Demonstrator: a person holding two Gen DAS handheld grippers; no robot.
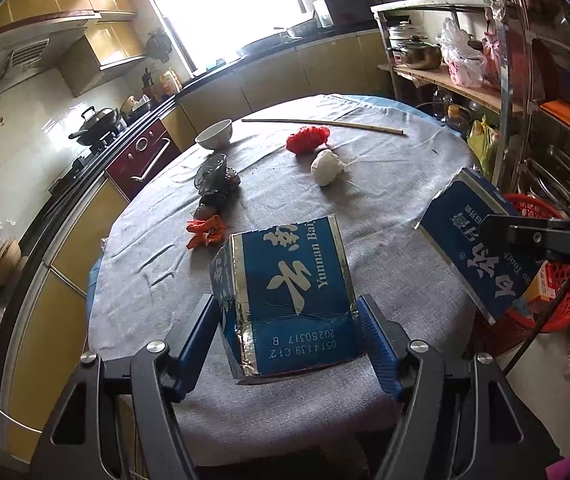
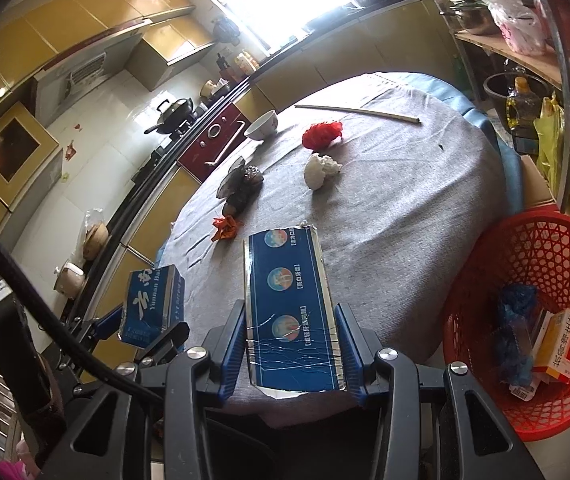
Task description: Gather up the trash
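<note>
Kitchen bench [image 1: 385,216]: left tongs [image 1: 289,340] and right tongs [image 2: 291,350] each clench a blue carton, lifted for transfer to the red basket [image 2: 485,276] beside it.

grey-clothed table [image 1: 385,216]: bowl [image 1: 214,134], stick [image 1: 321,125].

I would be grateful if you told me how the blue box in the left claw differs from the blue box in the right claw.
The left claw's box looks squat and roughly cubic; the right claw's box is long and flat. The squat box shows large white characters and "Yunnan"; the flat one shows three round pictures in a row. The flat box's printed face is creased with white cracks; the squat one has only one crease. Both are blue with silver edges, each clamped between blue pads.
</note>
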